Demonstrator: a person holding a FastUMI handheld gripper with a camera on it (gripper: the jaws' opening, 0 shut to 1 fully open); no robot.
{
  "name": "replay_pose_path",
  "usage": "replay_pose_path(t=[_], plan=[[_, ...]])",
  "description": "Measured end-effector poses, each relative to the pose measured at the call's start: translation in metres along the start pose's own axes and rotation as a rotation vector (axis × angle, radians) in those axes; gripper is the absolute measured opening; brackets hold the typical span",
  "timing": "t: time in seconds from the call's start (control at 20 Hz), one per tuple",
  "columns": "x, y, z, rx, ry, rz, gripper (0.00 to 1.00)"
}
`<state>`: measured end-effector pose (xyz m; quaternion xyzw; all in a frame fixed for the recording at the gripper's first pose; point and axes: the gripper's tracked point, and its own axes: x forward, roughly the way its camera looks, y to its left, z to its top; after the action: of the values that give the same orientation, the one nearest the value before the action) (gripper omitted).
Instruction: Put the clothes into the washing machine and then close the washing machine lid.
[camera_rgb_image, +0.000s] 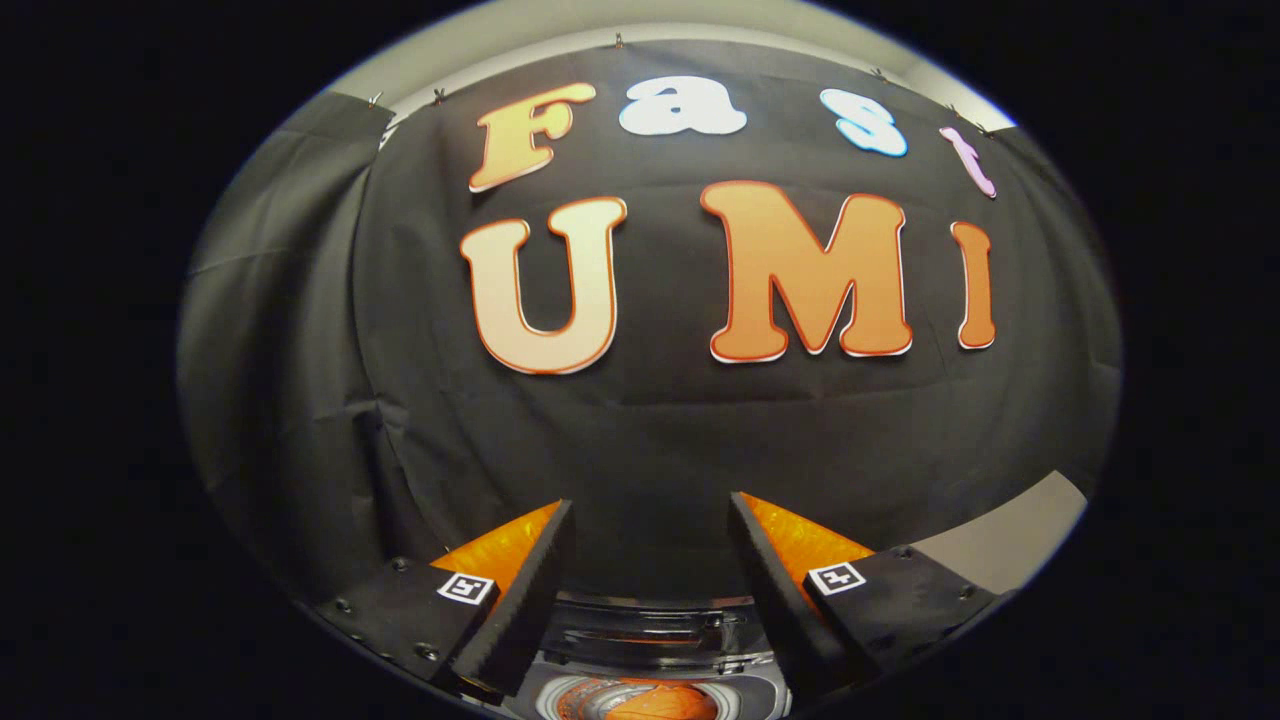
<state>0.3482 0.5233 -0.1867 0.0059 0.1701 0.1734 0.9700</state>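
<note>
A black cloth wall hangs straight ahead of the gripper, well beyond its fingers, and takes up most of what lies in front. The cloth is creased in long vertical folds on the gripper's left and is pinned along its top edge with small clips. Above the cloth runs a pale strip of ceiling or upper wall. Low on the gripper's right, a pale grey surface meets the bottom of the cloth; whether it is a counter or floor cannot be told.

Below and just between the fingers sits the washing machine, seen from above at a steep angle. A clear, glossy lid or rim panel lies nearest the cloth, and closer to the gripper is the round, pale-rimmed opening of the drum. Inside that opening lies an orange piece of clothing, bunched up, with only its top visible. Whether the lid is raised or lying flat cannot be told.

The gripper is spread wide open, its two fingers angled apart with a broad gap between them. It holds nothing, and neither finger touches the washing machine or the cloth.
</note>
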Motion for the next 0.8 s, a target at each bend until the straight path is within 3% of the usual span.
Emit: replay_pose_path(t=[0.4, 0.8], plan=[[0.08, -0.008, -0.049, 0.008, 0.131, -0.009, 0.99], [0.102, -0.018, -0.114, 0.086, 0.285, -0.058, 0.99]])
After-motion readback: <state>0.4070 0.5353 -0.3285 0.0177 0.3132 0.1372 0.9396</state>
